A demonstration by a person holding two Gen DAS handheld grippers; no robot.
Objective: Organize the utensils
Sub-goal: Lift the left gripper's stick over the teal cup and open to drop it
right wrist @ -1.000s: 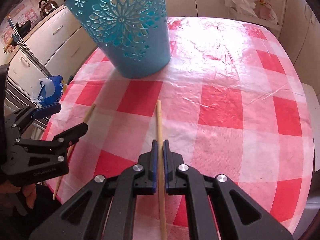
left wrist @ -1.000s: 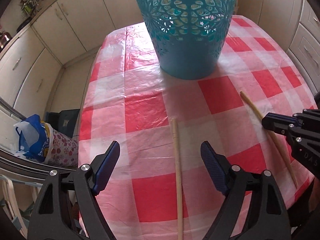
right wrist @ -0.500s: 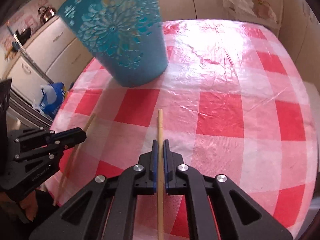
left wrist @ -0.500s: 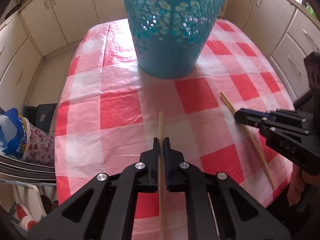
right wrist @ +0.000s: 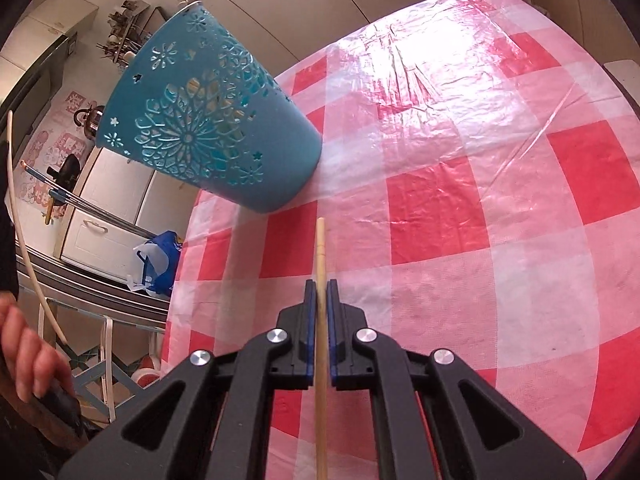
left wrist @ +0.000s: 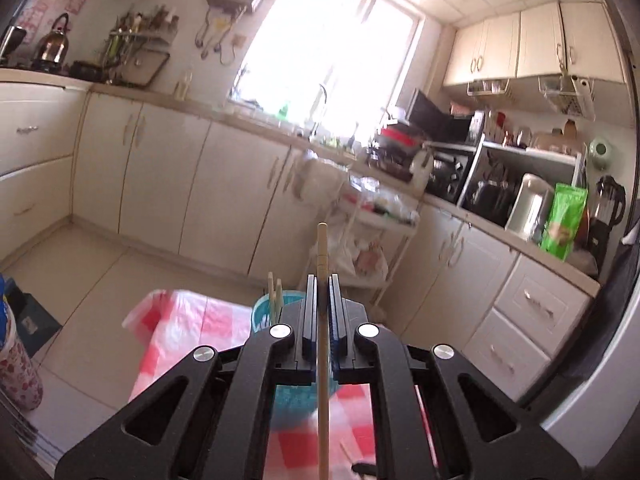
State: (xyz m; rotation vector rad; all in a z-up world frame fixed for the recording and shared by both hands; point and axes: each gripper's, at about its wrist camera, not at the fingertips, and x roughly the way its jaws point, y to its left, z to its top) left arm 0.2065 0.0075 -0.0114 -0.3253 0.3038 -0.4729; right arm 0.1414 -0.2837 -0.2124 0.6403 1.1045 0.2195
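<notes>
Each gripper is shut on one wooden chopstick. In the left wrist view my left gripper (left wrist: 321, 286) holds its chopstick (left wrist: 322, 248) high above the table, pointing almost level at the kitchen. The teal cut-out holder (left wrist: 267, 312) shows just below and behind the fingers, with two chopstick tips (left wrist: 274, 292) poking out of it. In the right wrist view my right gripper (right wrist: 321, 292) clamps the other chopstick (right wrist: 320, 244) low over the red-and-white checked cloth (right wrist: 480, 208). The teal holder (right wrist: 208, 128) stands to its upper left, apart from the chopstick tip.
A person's hand (right wrist: 28, 356) shows at the right wrist view's left edge. Cream cabinets (left wrist: 168, 184) and a counter with appliances (left wrist: 532, 204) ring the room. A blue bag (right wrist: 160, 260) sits below the table's left edge. A wire cart (left wrist: 376, 216) stands beyond the table.
My left gripper closed on the chopstick lying on the cloth, then lifted it high and tilted up toward level. My right gripper stayed shut on its chopstick and rolled, shifting slightly over the cloth.
</notes>
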